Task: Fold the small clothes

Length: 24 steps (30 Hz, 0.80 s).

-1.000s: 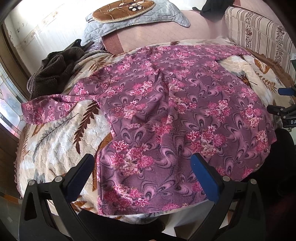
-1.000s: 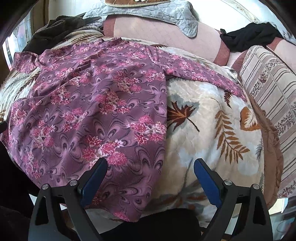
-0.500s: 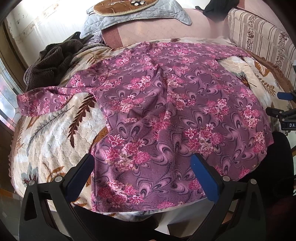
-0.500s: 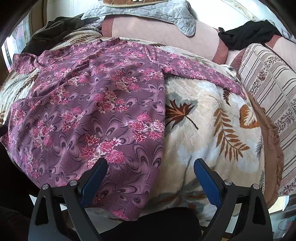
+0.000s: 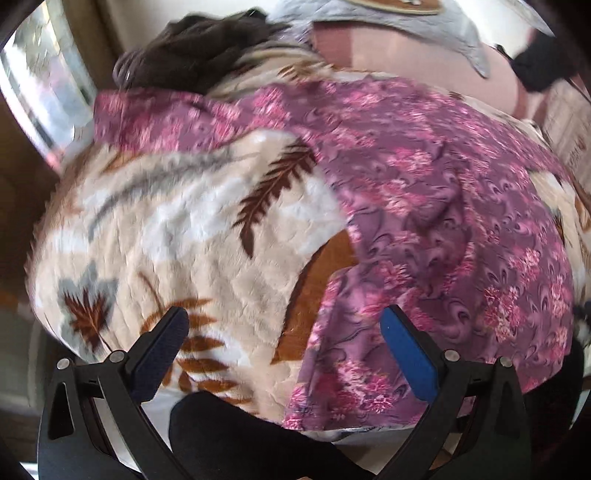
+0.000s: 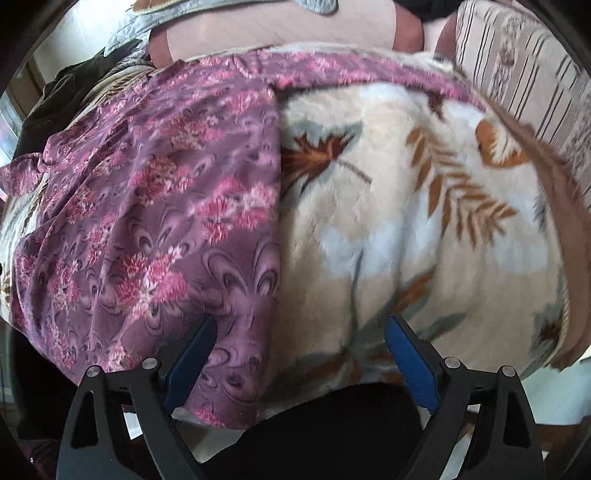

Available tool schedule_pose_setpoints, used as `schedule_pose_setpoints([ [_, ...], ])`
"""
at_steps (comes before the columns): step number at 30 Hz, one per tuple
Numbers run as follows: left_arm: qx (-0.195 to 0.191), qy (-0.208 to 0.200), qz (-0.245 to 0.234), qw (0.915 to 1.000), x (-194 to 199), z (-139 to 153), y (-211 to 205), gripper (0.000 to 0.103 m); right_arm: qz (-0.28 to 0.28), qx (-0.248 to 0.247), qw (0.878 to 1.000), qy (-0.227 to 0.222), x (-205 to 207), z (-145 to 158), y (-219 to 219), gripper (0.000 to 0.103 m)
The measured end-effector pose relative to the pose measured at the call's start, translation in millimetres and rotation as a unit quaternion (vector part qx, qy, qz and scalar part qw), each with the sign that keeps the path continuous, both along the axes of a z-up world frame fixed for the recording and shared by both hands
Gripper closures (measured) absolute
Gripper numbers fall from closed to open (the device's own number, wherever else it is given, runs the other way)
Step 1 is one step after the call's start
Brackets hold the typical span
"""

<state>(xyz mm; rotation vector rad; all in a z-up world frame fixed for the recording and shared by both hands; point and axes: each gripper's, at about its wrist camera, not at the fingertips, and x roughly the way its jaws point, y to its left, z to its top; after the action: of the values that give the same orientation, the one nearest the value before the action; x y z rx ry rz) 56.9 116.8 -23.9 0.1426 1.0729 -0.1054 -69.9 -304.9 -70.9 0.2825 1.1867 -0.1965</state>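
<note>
The left claw (image 5: 284,339) was spread wide with nothing between its blue pads, hovering over the near edge of the blanket (image 5: 177,229), its right pad above the hem of the blouse (image 5: 436,206). The right claw (image 6: 299,350) was equally wide open and held nothing; the blouse's (image 6: 147,221) lower corner hung partly in front of its left pad, though whether they touched could not be told.

The purple floral blouse lay spread flat on the leaf-patterned blanket (image 6: 424,229), 1 sleeve (image 5: 155,118) stretched out to the left and the other sleeve (image 6: 351,68) running along the far edge to the right. A dark brown garment (image 5: 192,51) sat heaped just behind the left sleeve. Beyond the blouse stood a pink backrest (image 6: 280,29) with a grey quilted cover (image 5: 436,22) draped over it, and a black cloth (image 5: 539,62) lay further right. A striped cushion (image 6: 524,74) bordered the blanket on the right. Both views were motion-blurred.
</note>
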Motion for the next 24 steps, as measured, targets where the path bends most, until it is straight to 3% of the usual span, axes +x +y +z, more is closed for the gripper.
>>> schedule_pose_setpoints([
  [4, -0.024, 0.037, -0.012, 0.9990, -2, -17, -6, 0.000, 0.020, 0.037, 0.999, 0.015, 2, -14, 10, 0.015],
  [6, -0.034, 0.057, -0.024, 0.9975, -3, -26, -13, 0.001, 0.027, 0.051, 0.998, 0.020, 2, -18, 13, 0.026],
  [8, -0.056, 0.077, -0.037, 0.9948, -5, -32, -19, 0.015, 0.030, 0.059, 0.998, 0.018, 2, -20, 15, 0.030],
  [9, -0.066, 0.086, -0.041, 0.9933, -5, -33, -19, 0.030, 0.031, 0.061, 0.998, 0.012, 0, -19, 14, 0.036],
  [10, -0.076, 0.098, -0.044, 0.9912, -5, -36, -20, 0.055, 0.032, 0.064, 0.997, 0.008, -1, -18, 14, 0.041],
  [11, -0.080, 0.113, -0.043, 0.9894, -4, -40, -22, 0.068, 0.032, 0.066, 0.997, 0.001, -3, -16, 14, 0.057],
  [12, -0.075, 0.117, -0.041, 0.9894, -4, -41, -22, 0.080, 0.034, 0.068, 0.997, -0.006, -5, -15, 14, 0.085],
  [13, -0.073, 0.115, -0.041, 0.9898, -4, -39, -23, 0.086, 0.039, 0.074, 0.996, -0.013, -7, -13, 14, 0.098],
  [15, -0.087, 0.121, -0.043, 0.9879, -6, -34, -21, 0.099, 0.045, 0.073, 0.996, -0.022, -11, -7, 14, 0.099],
  [20, -0.117, 0.122, -0.038, 0.9848, -18, -14, -7, 0.099, 0.035, 0.057, 0.994, -0.082, -33, 31, -3, 0.100],
  [24, -0.144, 0.161, -0.037, 0.9758, -26, -23, 5, 0.099, 0.012, 0.047, 0.996, -0.075, -44, 33, -30, 0.100],
])
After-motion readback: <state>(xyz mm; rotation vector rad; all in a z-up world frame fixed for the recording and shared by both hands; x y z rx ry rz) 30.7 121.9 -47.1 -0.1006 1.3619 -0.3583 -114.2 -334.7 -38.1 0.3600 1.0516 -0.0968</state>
